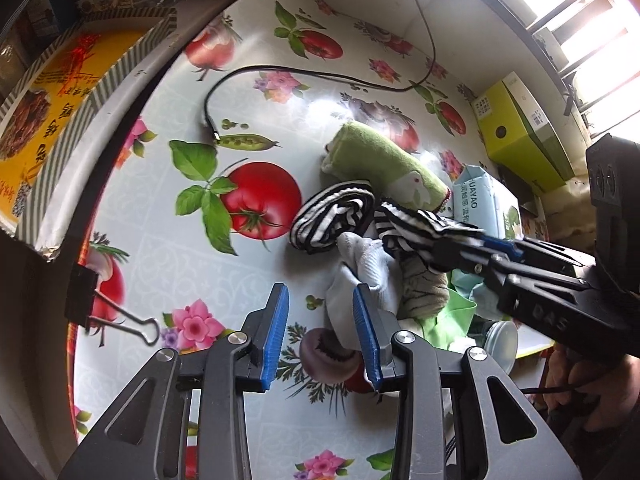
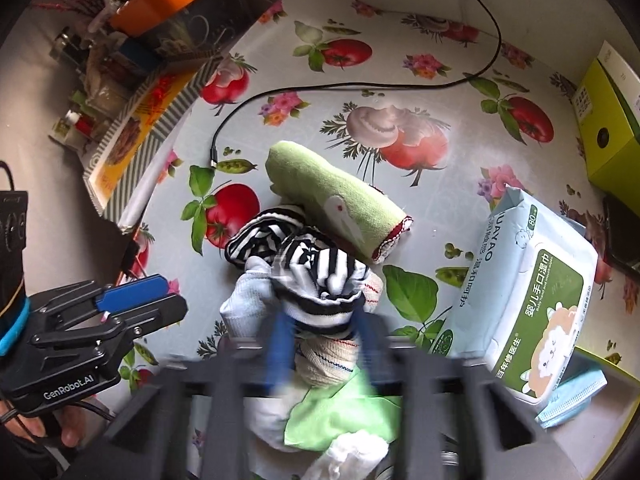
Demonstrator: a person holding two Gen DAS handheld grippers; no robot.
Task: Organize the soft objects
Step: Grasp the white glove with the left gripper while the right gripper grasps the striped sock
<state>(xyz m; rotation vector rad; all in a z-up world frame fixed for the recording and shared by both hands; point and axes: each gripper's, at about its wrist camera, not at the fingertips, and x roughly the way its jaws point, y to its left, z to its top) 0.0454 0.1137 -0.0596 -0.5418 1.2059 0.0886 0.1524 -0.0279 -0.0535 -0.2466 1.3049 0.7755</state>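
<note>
Item: heap of soft goods on our worktop [image 1: 168, 264], toward its right edge. We list a rolled green towel [image 2: 340, 200], a striped black-and-white garment [image 2: 316, 272], a white sock [image 1: 368, 276] and light-green cloth [image 2: 340, 412]. Right hand-held gripper [image 2: 320, 328]: fingers pinched on the striped garment. Left hand-held gripper [image 1: 320, 320]: jaws wide, nothing between them, just beside the white sock. We judge it best to lift the striped piece slowly, pinning the heap with the left.
</note>
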